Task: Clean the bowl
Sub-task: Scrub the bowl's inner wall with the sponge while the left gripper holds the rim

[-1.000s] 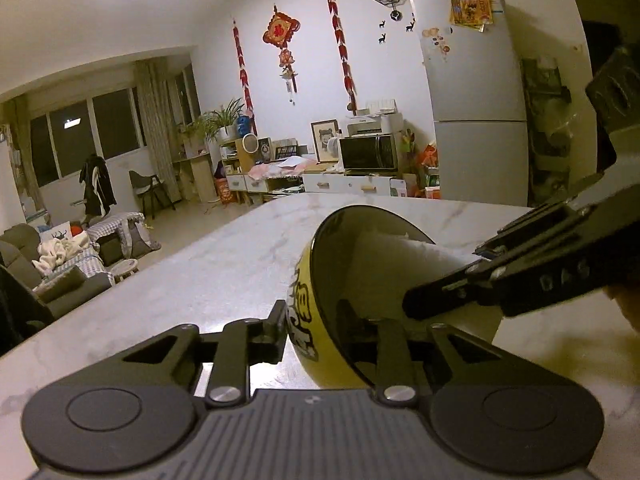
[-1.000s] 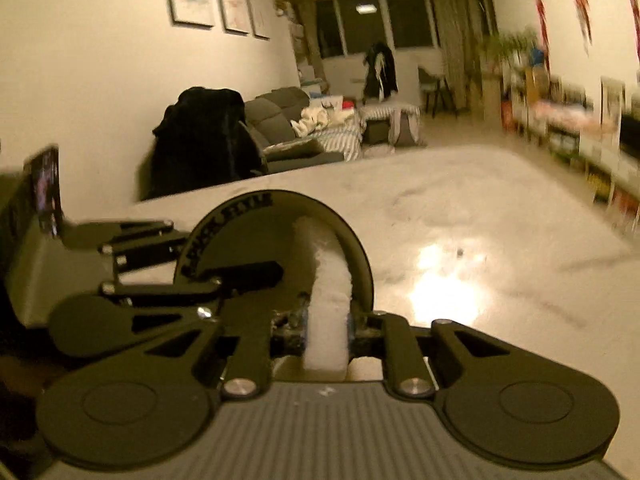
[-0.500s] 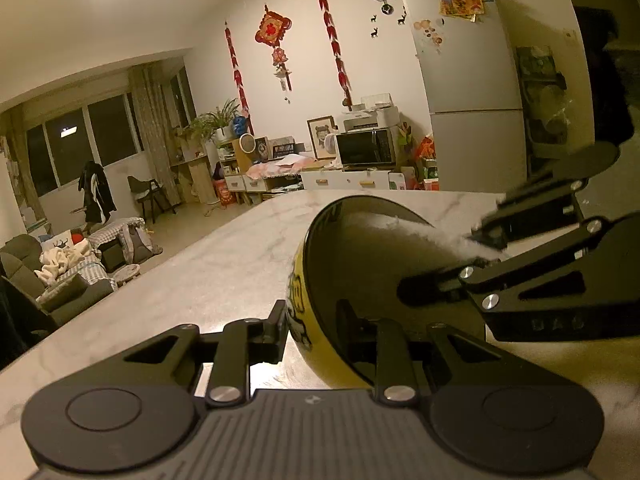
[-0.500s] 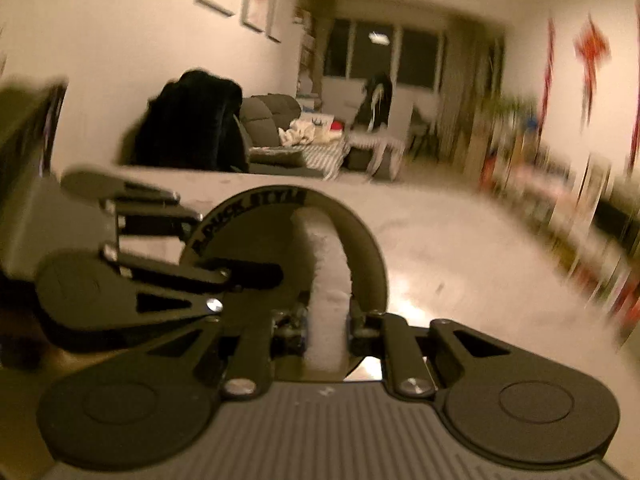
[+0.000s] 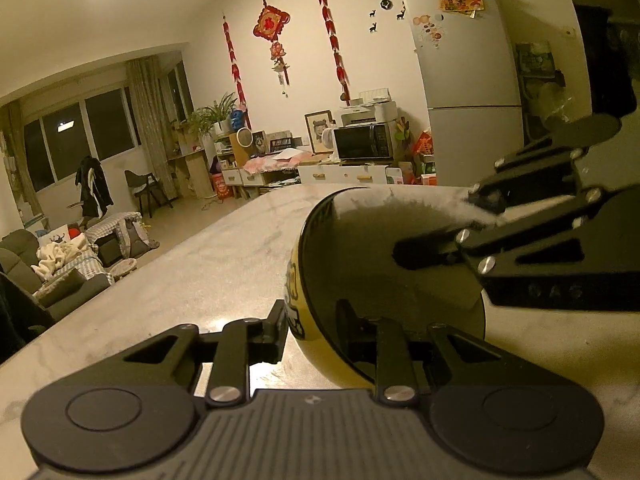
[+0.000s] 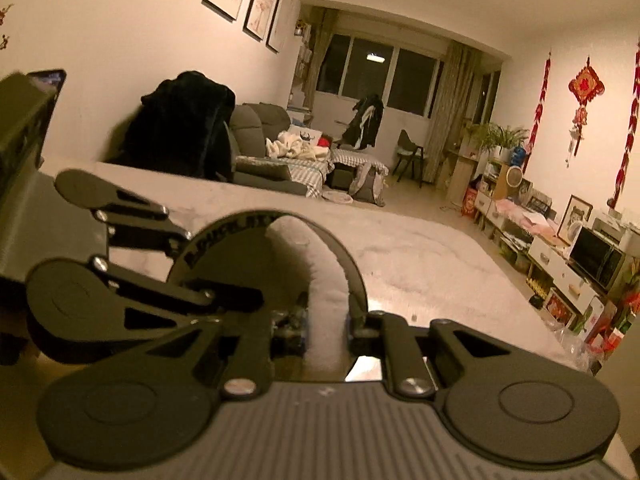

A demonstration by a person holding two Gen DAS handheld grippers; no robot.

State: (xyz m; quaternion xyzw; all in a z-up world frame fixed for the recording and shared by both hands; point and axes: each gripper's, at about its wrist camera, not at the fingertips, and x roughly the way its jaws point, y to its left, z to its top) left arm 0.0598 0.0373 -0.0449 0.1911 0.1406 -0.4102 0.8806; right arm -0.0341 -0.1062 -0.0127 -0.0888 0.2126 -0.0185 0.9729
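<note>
Above the pale marble tabletop (image 5: 208, 276): yellow bowl with glossy black interior (image 5: 360, 248), tipped on its side, rim pinched between the narrowed fingers of the left tool (image 5: 312, 326). Right tool (image 6: 328, 328) clamped on a white cloth pad (image 6: 324, 280), pressed inside the bowl.

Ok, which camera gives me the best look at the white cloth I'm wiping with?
The right wrist view: the cloth runs up from the right gripper, arching against the bowl and its dark inside. The left wrist view shows only a blurred pale smear at the bowl's upper rim.
</note>
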